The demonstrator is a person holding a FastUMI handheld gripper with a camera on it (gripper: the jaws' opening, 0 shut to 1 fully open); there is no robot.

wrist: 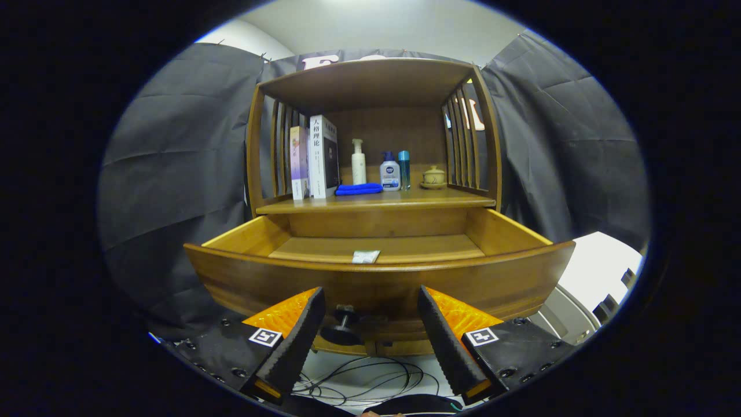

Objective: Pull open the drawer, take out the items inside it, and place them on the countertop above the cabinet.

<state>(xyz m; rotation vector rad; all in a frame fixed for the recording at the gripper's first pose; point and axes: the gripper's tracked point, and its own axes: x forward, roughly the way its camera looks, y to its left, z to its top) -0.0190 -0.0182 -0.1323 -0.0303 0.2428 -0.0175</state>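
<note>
Wooden drawer (379, 278) is pulled open; tongs (370, 324) are spread wide, empty, astride its knob (343, 324). Next, the packet (366, 256) beyond must be reached.

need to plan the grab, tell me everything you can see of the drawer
The drawer is brown wood with a curved front and a dark round knob low on that front. It is pulled well out from under the countertop, level, with paler wood inside. A small white packet lies on its floor near the front wall. The gripper is open, its fingers either side of the knob, not touching it.
</note>
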